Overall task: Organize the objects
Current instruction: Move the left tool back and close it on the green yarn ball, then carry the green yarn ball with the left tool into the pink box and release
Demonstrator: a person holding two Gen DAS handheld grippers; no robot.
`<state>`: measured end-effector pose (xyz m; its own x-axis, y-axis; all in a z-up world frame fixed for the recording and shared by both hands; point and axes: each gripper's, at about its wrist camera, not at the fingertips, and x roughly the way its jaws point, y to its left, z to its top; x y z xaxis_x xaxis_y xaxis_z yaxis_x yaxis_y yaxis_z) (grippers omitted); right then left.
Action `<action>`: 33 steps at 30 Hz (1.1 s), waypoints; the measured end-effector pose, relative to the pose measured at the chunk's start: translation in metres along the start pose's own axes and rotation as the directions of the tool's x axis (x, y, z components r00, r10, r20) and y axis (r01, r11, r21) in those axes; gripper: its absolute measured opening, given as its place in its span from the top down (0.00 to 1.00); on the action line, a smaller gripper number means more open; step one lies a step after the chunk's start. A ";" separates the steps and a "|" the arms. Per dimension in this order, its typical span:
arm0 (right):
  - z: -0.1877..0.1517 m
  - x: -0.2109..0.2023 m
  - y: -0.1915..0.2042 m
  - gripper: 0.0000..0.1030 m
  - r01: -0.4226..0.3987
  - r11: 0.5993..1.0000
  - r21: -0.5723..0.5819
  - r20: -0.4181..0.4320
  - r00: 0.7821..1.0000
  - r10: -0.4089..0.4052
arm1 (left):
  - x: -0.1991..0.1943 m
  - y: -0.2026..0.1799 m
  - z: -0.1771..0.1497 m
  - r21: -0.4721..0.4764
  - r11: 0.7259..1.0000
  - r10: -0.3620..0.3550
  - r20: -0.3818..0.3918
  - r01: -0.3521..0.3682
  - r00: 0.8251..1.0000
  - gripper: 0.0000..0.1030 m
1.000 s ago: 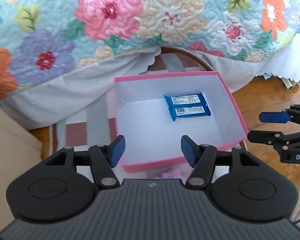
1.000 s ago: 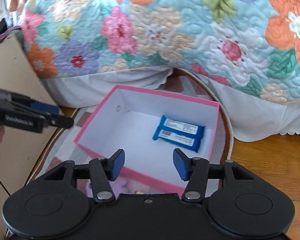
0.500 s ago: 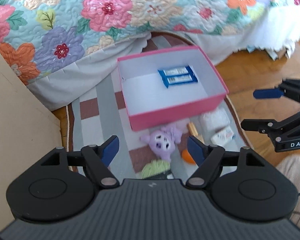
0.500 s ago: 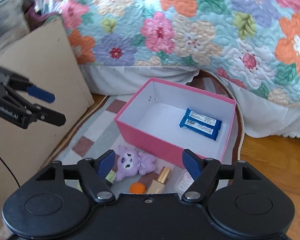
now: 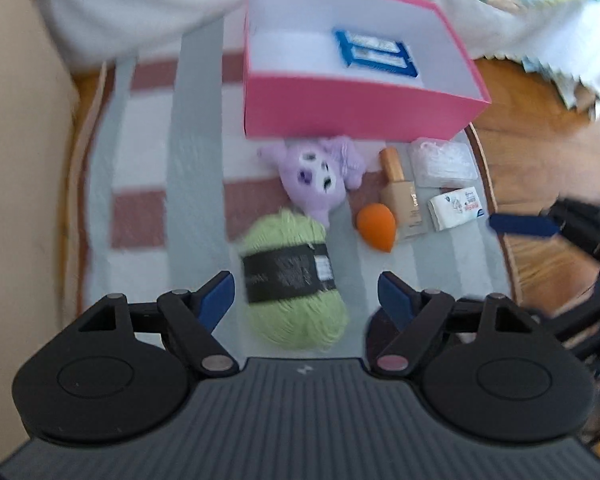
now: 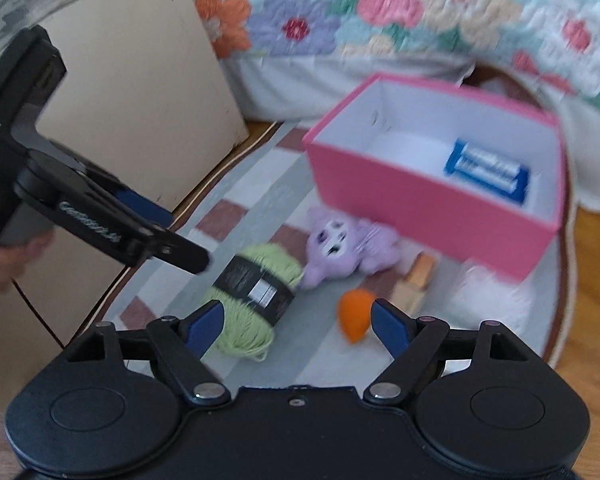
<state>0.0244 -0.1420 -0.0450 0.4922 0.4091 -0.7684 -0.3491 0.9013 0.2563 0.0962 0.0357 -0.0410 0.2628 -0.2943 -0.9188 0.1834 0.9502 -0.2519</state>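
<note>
Left wrist view. Left tool (image 5: 305,291) wide apart, holding nothing, just been opening. Right under the gap, a green yarn ball (image 5: 294,280) with a black band, lying on the striped rug (image 5: 148,168). Not touched by either blue pad. Past the yarn, a purple plush toy (image 5: 320,178). To the right of that, an orange sponge (image 5: 377,226), a tan makeup bottle (image 5: 402,196), a small white pack (image 5: 456,208) and a clear bag (image 5: 442,160) with something white in it. Farther ahead, a pink box (image 5: 360,112), open on top, with a blue packet (image 5: 374,54) inside near the far right. Off to the right side, the right tool (image 5: 524,226) showing one blue finger over the rug's edge. Picture a bit blurry.

Right wrist view. Right tool (image 6: 298,328) also wide apart, nothing in it, just been opening. Ahead of its left finger, the yarn ball (image 6: 252,300). Just ahead of its right finger, the orange sponge (image 6: 354,314). Beyond, the plush toy (image 6: 344,248), the makeup bottle (image 6: 414,280) and the pink box (image 6: 420,208) with the blue packet (image 6: 488,170). On the left, the left tool (image 6: 172,232) held by a hand (image 6: 4,264), hanging above the rug. Behind it, a brown cardboard sheet (image 6: 140,80). At the back, a flowery quilt (image 6: 380,12) on a bed.
</note>
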 end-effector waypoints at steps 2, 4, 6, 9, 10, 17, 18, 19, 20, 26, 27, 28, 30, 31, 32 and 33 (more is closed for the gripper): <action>-0.004 0.013 0.002 0.18 -0.029 1.000 -0.002 -0.025 0.999 0.029 | 0.011 0.008 -0.006 -0.058 0.998 -0.020 0.006 0.021 1.000 0.24; -0.004 0.023 0.007 0.18 -0.059 0.998 -0.016 -0.050 0.997 0.058 | 0.019 0.014 -0.011 -0.087 0.996 -0.031 0.027 0.033 0.999 0.24; -0.002 0.035 0.014 0.18 -0.090 0.995 -0.042 -0.081 0.993 0.086 | 0.026 0.020 -0.013 -0.119 0.992 -0.042 0.036 0.046 0.998 0.24; -0.006 0.051 0.026 0.18 -0.123 0.990 -0.074 -0.109 0.987 0.114 | 0.037 0.028 -0.013 -0.145 0.988 -0.050 0.027 0.054 0.998 0.24; -0.008 0.058 0.029 0.18 -0.132 0.988 -0.073 -0.122 0.985 0.123 | 0.040 0.030 -0.014 -0.151 0.987 -0.052 0.028 0.056 0.998 0.24; -0.020 0.097 0.032 0.18 -0.130 0.991 0.005 -0.156 0.979 0.129 | 0.066 0.047 -0.021 -0.238 0.960 -0.156 -0.010 0.150 0.988 0.24; -0.022 0.102 0.031 0.18 -0.132 0.991 0.018 -0.158 0.978 0.133 | 0.069 0.049 -0.022 -0.256 0.953 -0.172 -0.005 0.165 0.985 0.24; -0.023 0.105 0.031 0.18 -0.135 0.991 0.026 -0.155 0.978 0.137 | 0.070 0.049 -0.023 -0.257 0.952 -0.173 0.002 0.167 0.985 0.24; -0.024 0.109 0.030 0.18 -0.131 0.991 0.030 -0.150 0.980 0.135 | 0.071 0.049 -0.023 -0.254 0.954 -0.164 0.009 0.161 0.986 0.24; -0.029 0.117 0.024 0.40 -0.151 0.988 0.026 -0.097 0.983 0.153 | 0.071 0.056 -0.031 -0.294 0.936 -0.184 0.059 0.193 0.981 0.39; -0.030 0.114 0.027 0.45 -0.144 0.990 0.002 -0.086 0.986 0.143 | 0.070 0.058 -0.032 -0.295 0.936 -0.180 0.062 0.191 0.982 0.45; -0.030 0.110 0.030 0.47 -0.134 0.991 -0.026 -0.076 0.988 0.131 | 0.069 0.059 -0.033 -0.294 0.938 -0.176 0.061 0.186 0.983 0.47; -0.031 0.104 0.034 0.51 -0.122 0.991 -0.052 -0.066 0.991 0.119 | 0.066 0.058 -0.036 -0.302 0.934 -0.182 0.059 0.192 0.981 0.48; -0.032 0.100 0.036 0.52 -0.120 0.991 -0.058 -0.058 0.991 0.117 | 0.063 0.057 -0.038 -0.301 0.933 -0.187 0.061 0.197 0.980 0.48; -0.033 0.095 0.037 0.52 -0.119 0.991 -0.064 -0.048 0.992 0.116 | 0.059 0.054 -0.039 -0.290 0.937 -0.185 0.064 0.195 0.981 0.48; -0.035 0.089 0.038 0.52 -0.116 0.991 -0.073 -0.039 0.993 0.113 | 0.055 0.050 -0.041 -0.279 0.941 -0.182 0.067 0.194 0.981 0.48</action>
<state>0.0274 -0.0756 -0.1241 0.4183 0.5025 -0.7566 -0.4607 0.8353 0.3001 0.0814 0.0716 -0.1161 0.2882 -0.4688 -0.8350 -0.0405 0.8652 -0.4997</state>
